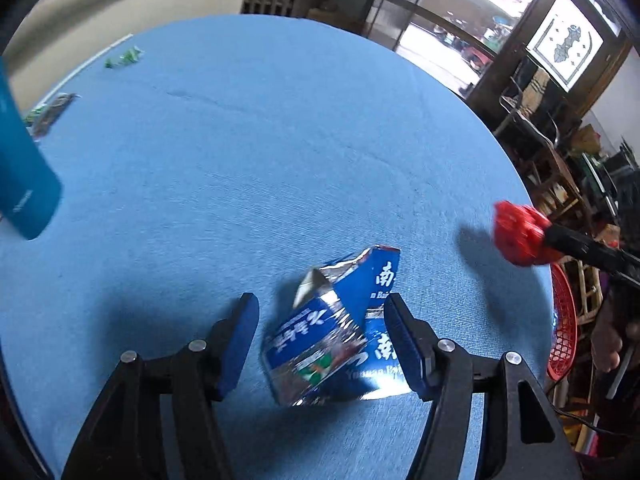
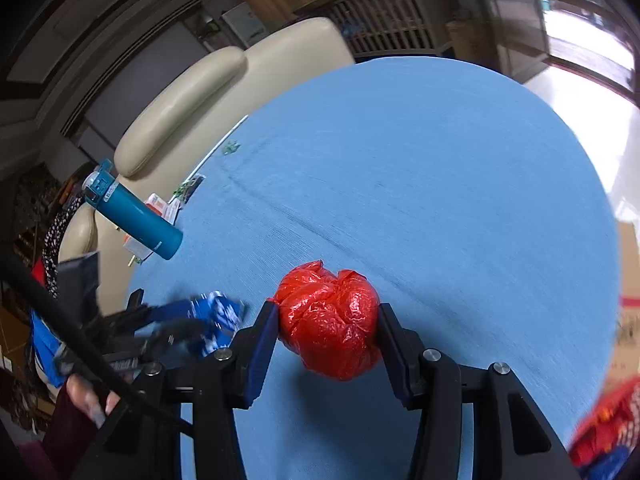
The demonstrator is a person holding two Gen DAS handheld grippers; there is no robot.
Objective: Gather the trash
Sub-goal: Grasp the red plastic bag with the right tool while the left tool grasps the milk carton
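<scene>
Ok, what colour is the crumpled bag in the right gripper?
Glossy red; the crumpled bag shows best in the right wrist view, clamped in the right gripper.

Light blue cloth on the table (image 1: 280, 152), a shiny blue and silver carton (image 1: 340, 336) with white lettering, a bright red crumpled bag (image 2: 330, 320), teal bottle (image 2: 138, 214).

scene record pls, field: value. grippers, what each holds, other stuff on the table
left gripper: open, jaws either side of the crushed blue carton; right pad touches it, left pad is clear of it
right gripper: shut on the red plastic bag ball
surface: round table, blue cloth
teal bottle: at the table's edge
green wrappers: far edge
red basket: beyond the table rim
</scene>
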